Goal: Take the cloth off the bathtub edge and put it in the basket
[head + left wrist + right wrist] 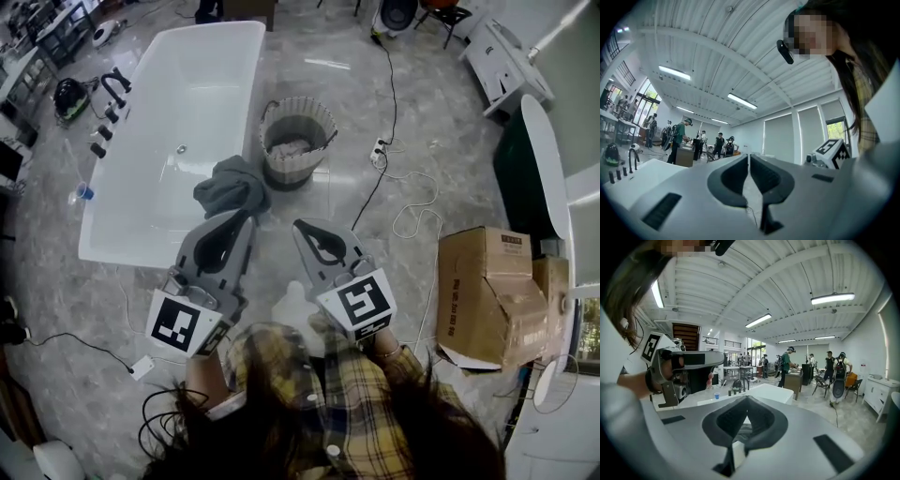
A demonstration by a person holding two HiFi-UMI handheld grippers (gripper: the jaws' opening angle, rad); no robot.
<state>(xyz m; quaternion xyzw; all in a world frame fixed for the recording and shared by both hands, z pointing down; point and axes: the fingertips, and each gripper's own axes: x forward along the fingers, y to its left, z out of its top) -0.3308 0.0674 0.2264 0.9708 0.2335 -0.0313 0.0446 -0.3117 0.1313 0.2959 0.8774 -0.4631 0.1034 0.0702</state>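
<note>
The bathtub [178,103] is white, smooth and glossy, with a sheen along its rim. The cloth [232,187] on its edge is grey, soft, matt fabric lying in loose folds. The basket [291,173] has a pale, dull, ribbed wall that looks woven. The floor [319,66] is polished grey stone-like tile mirroring the ceiling lights. The left tool [246,216] and right tool [300,227] are matt grey plastic with a darker lining. The box [487,295] is dull brown cardboard
</note>
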